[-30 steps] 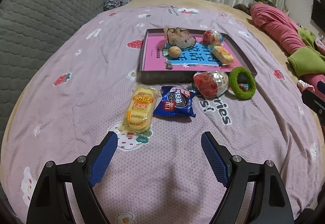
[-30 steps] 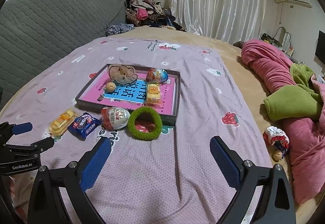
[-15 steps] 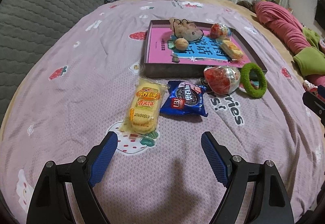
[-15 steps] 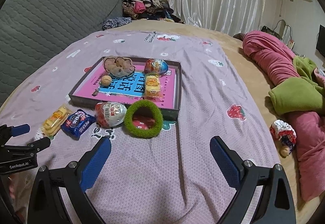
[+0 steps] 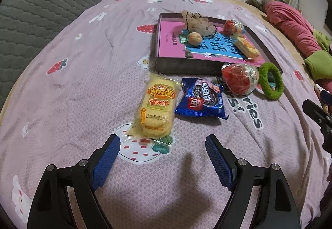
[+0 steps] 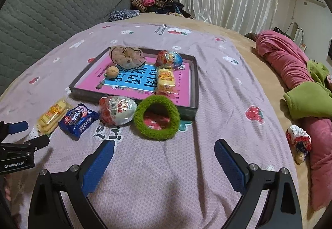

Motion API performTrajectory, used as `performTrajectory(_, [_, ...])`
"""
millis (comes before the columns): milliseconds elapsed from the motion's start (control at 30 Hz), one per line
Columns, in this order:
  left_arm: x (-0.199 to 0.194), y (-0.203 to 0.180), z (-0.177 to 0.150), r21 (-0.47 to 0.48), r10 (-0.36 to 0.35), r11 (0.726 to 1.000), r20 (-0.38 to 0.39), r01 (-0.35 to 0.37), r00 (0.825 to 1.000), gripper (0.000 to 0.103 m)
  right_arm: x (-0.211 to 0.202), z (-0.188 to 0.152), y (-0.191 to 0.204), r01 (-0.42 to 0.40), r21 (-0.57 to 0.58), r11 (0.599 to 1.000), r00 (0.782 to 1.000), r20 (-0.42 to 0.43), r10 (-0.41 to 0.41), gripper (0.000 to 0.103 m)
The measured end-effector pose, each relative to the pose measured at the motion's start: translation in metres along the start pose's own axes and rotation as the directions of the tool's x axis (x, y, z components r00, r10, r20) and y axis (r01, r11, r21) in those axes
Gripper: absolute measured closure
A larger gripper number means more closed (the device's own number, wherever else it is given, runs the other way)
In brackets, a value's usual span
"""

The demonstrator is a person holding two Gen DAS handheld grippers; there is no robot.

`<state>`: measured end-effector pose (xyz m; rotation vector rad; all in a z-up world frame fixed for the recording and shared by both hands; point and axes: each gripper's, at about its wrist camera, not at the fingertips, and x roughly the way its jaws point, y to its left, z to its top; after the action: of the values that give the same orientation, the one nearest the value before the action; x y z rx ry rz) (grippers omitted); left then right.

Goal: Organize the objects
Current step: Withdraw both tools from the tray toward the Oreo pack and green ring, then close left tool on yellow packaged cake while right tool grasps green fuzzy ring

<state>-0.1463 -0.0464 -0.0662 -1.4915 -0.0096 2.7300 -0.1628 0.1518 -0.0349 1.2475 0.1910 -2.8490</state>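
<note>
A yellow rice-cracker packet and a blue cookie packet lie on the pink bedspread just beyond my left gripper, which is open and empty. A red-and-white egg toy and a green hair ring lie in front of a shallow dark tray. My right gripper hangs open and empty just short of the ring. Inside the tray lie a beige scrunchie, a walnut, a second egg toy and a yellow snack.
A grey quilted headboard runs along the left. Rolled pink and green blankets lie at the right, with a small patterned scrunchie near them. Clothes pile up by the curtain at the back.
Both grippers have sunk and moved forward toward the items on the bedspread, so the packets, egg toy and ring appear larger and nearer. Their jaws have stayed open.
</note>
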Motion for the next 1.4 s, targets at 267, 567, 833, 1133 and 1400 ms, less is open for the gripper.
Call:
performTrajectory(267, [0.013,0.011,0.002,-0.017,-0.007,1.000,-0.010,0.006,1.000,0.018,0.018,0.001,0.010,-0.009,-0.013,1.000,1.000,-0.020,0.009,0.005])
performTrajectory(567, [0.026,0.015,0.004,-0.019,-0.009,1.000,-0.020,0.009,1.000,0.018,0.034,0.004,0.021,-0.017,-0.023,1.000,0.999,-0.034,0.016,0.005])
performTrajectory(833, [0.034,0.017,0.008,-0.018,-0.012,1.000,-0.021,0.012,1.000,0.018,0.046,0.007,0.024,-0.016,-0.030,0.999,0.999,-0.038,0.015,0.005])
performTrajectory(1133, [0.045,0.019,0.014,-0.003,-0.005,1.000,-0.027,0.005,1.000,0.018,0.059,0.010,0.028,-0.020,-0.037,0.999,0.999,-0.038,0.018,0.005])
performTrajectory(1400, [0.054,0.021,0.020,0.012,-0.013,1.000,-0.027,0.014,1.000,0.018,0.075,0.011,0.033,0.004,-0.070,0.998,0.999,-0.041,-0.007,0.005])
